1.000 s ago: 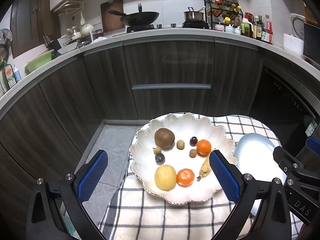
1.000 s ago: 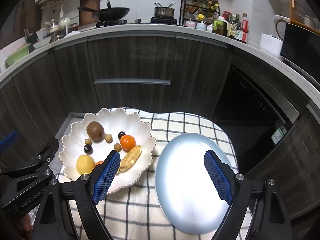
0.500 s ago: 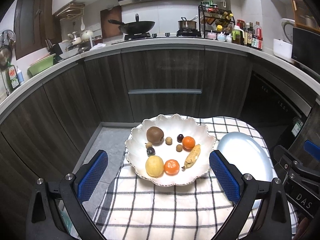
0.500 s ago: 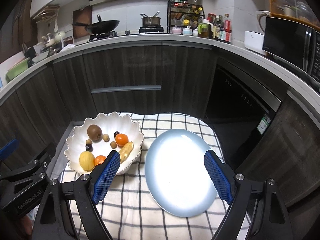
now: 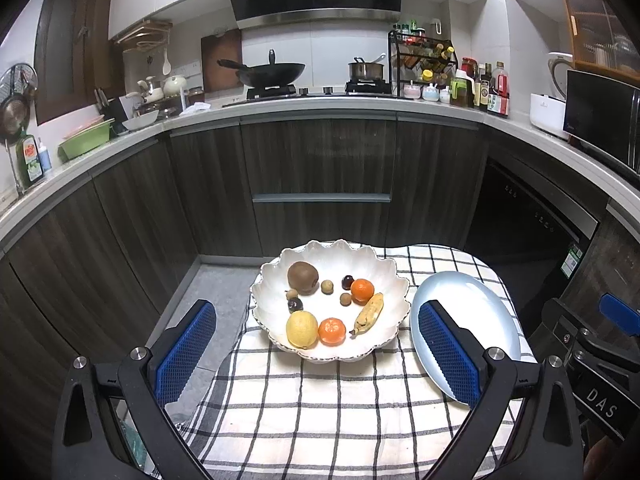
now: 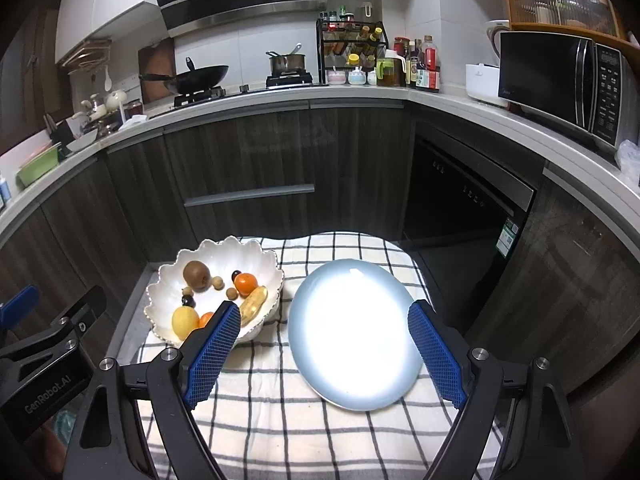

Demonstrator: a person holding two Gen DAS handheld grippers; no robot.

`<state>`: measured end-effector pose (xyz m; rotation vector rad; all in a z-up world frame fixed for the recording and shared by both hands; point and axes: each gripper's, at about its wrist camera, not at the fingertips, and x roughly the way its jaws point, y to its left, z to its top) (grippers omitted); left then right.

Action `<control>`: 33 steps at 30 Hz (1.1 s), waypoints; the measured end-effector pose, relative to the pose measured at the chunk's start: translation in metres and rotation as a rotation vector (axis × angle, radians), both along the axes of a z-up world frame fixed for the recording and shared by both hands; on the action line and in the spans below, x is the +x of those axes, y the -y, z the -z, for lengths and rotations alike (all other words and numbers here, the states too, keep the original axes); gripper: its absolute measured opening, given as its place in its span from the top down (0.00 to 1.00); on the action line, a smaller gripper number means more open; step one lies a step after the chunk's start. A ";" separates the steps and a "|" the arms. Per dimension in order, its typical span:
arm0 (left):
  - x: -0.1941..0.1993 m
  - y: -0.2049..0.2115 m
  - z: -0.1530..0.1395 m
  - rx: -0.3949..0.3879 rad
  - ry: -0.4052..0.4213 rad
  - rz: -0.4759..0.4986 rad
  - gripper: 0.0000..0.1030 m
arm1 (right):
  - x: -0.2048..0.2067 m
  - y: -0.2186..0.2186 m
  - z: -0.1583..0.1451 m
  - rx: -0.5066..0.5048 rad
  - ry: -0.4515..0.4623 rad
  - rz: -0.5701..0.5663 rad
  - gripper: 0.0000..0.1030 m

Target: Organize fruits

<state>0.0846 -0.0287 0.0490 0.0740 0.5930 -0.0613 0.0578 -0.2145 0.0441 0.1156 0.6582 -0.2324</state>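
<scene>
A white scalloped bowl (image 5: 392, 280) (image 6: 168, 280) on a checked cloth holds a kiwi (image 5: 303, 277), a lemon (image 5: 301, 329), two mandarins (image 5: 332, 331) (image 5: 362, 291), a small banana (image 5: 370, 314) and several small round fruits. To its right lies a bare pale-blue plate (image 5: 472, 308) (image 6: 352, 332). My left gripper (image 5: 316, 344) hangs open above the cloth, short of the bowl. My right gripper (image 6: 324, 348) is open over the plate's near half, holding nothing.
The checked cloth (image 5: 312, 412) covers a small table with floor (image 5: 216, 284) to its left. Dark kitchen cabinets (image 5: 320, 176) curve behind, with a wok (image 5: 272, 72), pot, bottles and a microwave (image 6: 560, 84) on the counter.
Both grippers have drawn back and risen, so bowl and plate look smaller and farther off. More near cloth shows. No fruit has moved.
</scene>
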 end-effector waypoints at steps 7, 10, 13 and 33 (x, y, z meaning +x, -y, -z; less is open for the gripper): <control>-0.014 -0.003 0.001 -0.001 0.002 0.006 0.00 | -0.015 -0.003 0.001 0.000 0.003 -0.009 0.16; -0.017 -0.003 0.003 -0.001 -0.002 0.008 0.00 | -0.019 -0.003 0.003 -0.003 -0.001 -0.009 0.16; -0.019 -0.003 0.004 -0.001 -0.002 0.011 0.00 | -0.020 -0.004 0.004 -0.003 -0.002 -0.009 0.16; -0.019 -0.003 0.002 -0.002 0.002 0.013 0.00 | -0.021 -0.004 0.004 -0.005 -0.002 -0.008 0.16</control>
